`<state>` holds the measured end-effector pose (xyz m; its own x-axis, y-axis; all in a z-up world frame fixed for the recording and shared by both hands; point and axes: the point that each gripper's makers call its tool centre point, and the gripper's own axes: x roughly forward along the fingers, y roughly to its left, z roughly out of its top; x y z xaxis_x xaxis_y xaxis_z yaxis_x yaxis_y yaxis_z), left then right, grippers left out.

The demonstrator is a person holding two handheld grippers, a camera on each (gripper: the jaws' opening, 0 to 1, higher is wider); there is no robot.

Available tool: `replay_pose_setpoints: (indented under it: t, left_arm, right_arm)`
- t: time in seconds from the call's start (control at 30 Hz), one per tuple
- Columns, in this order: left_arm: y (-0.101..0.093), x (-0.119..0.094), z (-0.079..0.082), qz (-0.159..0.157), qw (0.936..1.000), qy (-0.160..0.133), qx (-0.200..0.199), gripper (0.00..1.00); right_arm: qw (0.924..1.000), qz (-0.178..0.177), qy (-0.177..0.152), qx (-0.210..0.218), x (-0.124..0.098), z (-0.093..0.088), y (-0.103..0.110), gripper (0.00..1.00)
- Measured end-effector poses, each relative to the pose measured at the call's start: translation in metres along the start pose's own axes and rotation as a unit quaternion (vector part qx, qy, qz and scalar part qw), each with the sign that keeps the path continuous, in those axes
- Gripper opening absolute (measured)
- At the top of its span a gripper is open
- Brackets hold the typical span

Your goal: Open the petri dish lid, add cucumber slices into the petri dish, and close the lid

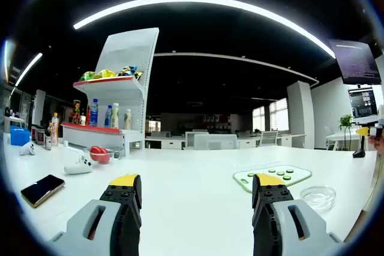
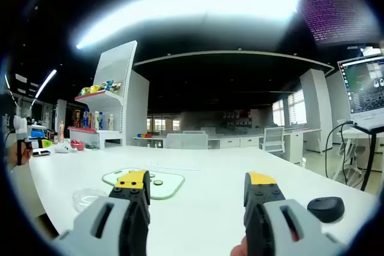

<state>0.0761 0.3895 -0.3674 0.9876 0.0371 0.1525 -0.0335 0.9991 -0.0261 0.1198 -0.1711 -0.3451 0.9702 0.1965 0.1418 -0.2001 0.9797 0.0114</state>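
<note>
Left gripper view looks across a white table [image 1: 192, 178]; the left gripper [image 1: 196, 185] hangs above it with its jaws wide apart and nothing between them. A pale green board [image 1: 273, 177] with cucumber slices [image 1: 282, 174] on it lies toward the table's right edge, and the clear petri dish [image 1: 318, 196], lid on, sits just beside the board on its near right side, apart from it. A phone [image 1: 42, 189] lies near the left edge, with a white controller [image 1: 78, 164] and a red object [image 1: 99, 153] further back. A white shelf [image 1: 117, 97] with bottles and snack bags stands at the far left corner.

Right gripper view shows the right gripper [image 2: 198, 185] also spread open and empty above the table [image 2: 204, 166]. The board [image 2: 150, 182] lies behind its left jaw and the dish [image 2: 89, 198] nearer, toward the left edge. A black mouse [image 2: 326, 208] rests at the right edge.
</note>
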Motion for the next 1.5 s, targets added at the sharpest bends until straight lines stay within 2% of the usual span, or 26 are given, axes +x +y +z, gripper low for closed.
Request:
replay_pose_setpoints:
  t: [0.87, 1.3, 1.5]
  left_arm:
    - [-0.003, -0.002, 0.007, -0.003, 1.0, -0.008, 0.002, 0.75]
    - [-0.005, -0.005, 0.01, -0.009, 0.9999, -0.006, 0.011, 0.75]
    - [-0.008, -0.005, 0.006, -0.019, 0.9995, 0.004, 0.024, 0.76]
  right_arm:
    - [1.0, 0.003, 0.003, -0.001, -0.003, -0.001, 0.001, 0.63]
    - [0.9999, -0.003, -0.003, 0.009, -0.01, 0.004, -0.009, 0.63]
    - [1.0, 0.0, 0.0, 0.008, -0.012, 0.002, -0.012, 0.63]
